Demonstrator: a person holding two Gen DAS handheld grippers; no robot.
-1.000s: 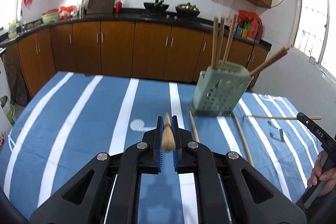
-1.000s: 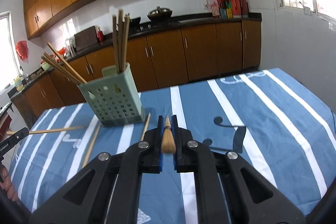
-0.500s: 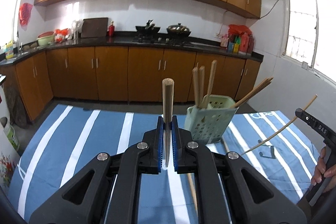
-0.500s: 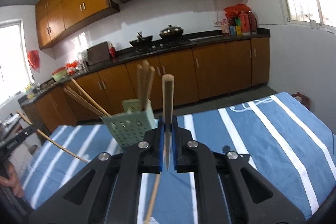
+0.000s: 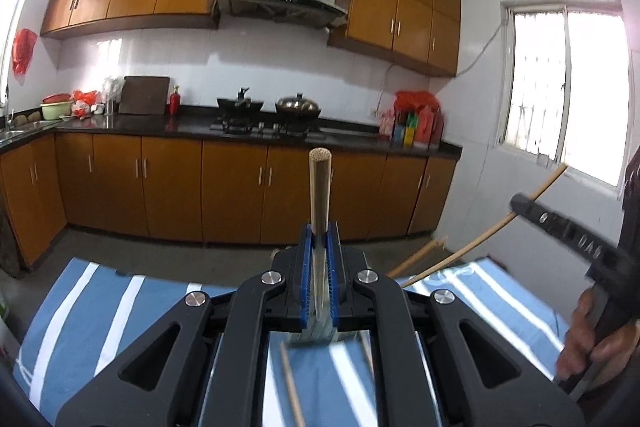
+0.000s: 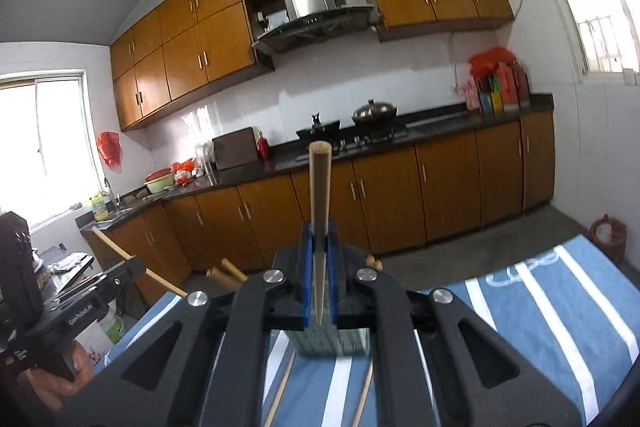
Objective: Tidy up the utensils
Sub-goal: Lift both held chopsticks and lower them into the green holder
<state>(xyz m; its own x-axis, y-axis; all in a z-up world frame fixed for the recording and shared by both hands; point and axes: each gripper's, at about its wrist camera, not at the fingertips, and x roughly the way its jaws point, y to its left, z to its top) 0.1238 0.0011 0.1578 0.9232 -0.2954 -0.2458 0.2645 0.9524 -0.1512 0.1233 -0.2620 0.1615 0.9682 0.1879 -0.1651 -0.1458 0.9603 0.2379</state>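
My left gripper (image 5: 319, 241) is shut on a wooden chopstick (image 5: 319, 195) that stands upright with its thick end up. My right gripper (image 6: 319, 241) is shut on another wooden chopstick (image 6: 319, 195), also upright. The green perforated utensil holder (image 6: 332, 341) sits on the blue striped tablecloth, mostly hidden behind the jaws; in the left wrist view a sliver of the holder (image 5: 316, 335) shows. Two loose chopsticks (image 6: 280, 391) lie on the cloth beside it. In the left wrist view the right gripper (image 5: 568, 235) shows at the right with its chopstick (image 5: 480, 243) slanted.
The table with the blue striped cloth (image 5: 100, 307) fills the lower view. Chopstick ends (image 6: 224, 273) stick out of the holder to the left. Kitchen cabinets and a black counter (image 5: 240, 131) run behind. The left gripper body (image 6: 80, 303) shows at the left in the right wrist view.
Both grippers have lifted off the table and tilted up, so each held chopstick now stands upright. The holder has dropped behind the jaws in both views.
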